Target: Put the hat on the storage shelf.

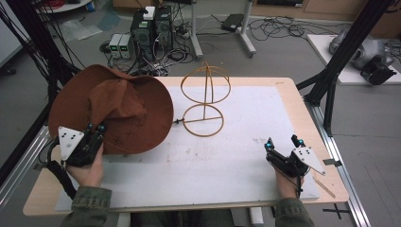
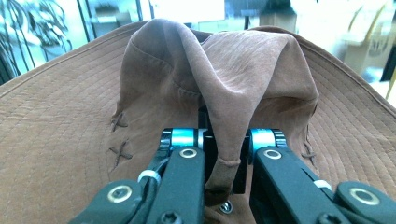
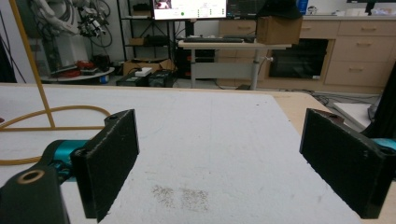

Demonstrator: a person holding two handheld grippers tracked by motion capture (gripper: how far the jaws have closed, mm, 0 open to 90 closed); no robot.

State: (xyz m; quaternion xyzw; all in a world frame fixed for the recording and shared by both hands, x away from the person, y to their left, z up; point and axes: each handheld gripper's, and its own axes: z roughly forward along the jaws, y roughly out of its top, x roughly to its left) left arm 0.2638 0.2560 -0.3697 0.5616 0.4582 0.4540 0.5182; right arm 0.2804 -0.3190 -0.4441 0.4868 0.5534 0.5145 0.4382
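The brown suede hat [image 1: 118,106], wide-brimmed with stitched crosses, has its crumpled crown pinched in the left gripper [image 1: 94,128]; the right gripper [image 1: 283,141], at 4 o'clock, stands released.

The wide-brimmed hat [image 1: 118,111] is showing rust-brown suede with darker cross-stitches — the wire hat stand [image 1: 204,100] is glowing yellow-orange over the white table mat [image 1: 246,142], itself edged by pale wood.
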